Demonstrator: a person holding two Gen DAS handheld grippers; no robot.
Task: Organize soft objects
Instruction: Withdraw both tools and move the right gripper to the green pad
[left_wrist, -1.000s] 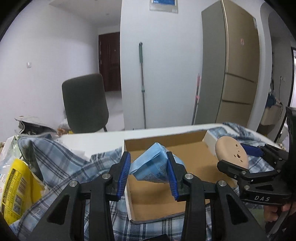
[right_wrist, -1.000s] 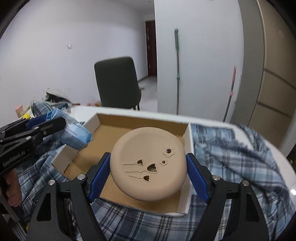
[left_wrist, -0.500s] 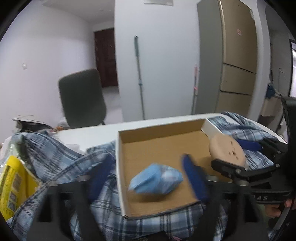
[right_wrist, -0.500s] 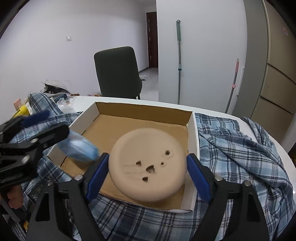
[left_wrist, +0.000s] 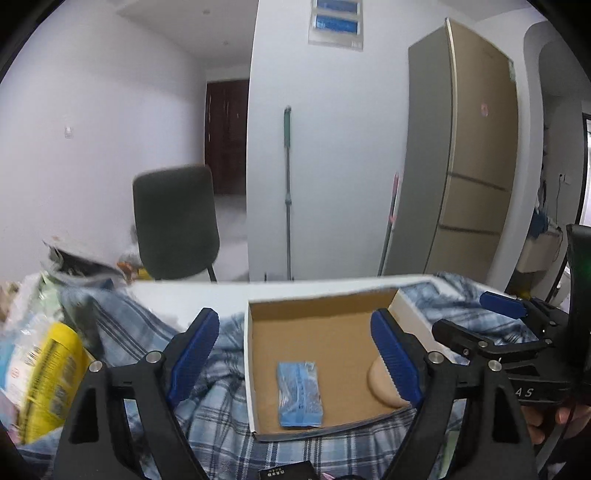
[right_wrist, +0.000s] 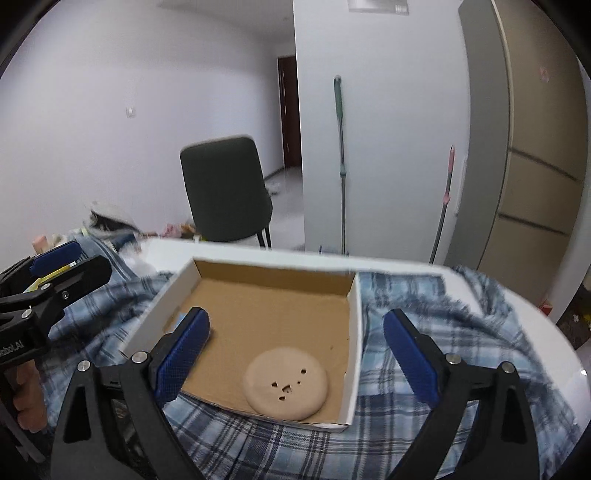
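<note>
Inside cardboard box (left_wrist: 314, 332), crinkly blue packet (left_wrist: 300, 394), round beige cushion (right_wrist: 287, 384)

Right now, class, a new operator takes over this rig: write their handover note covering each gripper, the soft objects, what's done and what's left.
Left gripper: jaws open, empty, above the cardboard box.
Right gripper: jaws open, empty, over the same box.
Blue tissue pack lies flat in the box, near its front wall.
Beige round pad lies flat in the box's front right corner.
Done: both items boxed.
Left: possibly the plaid cloth under the box, and the yellow package to the left.
</note>
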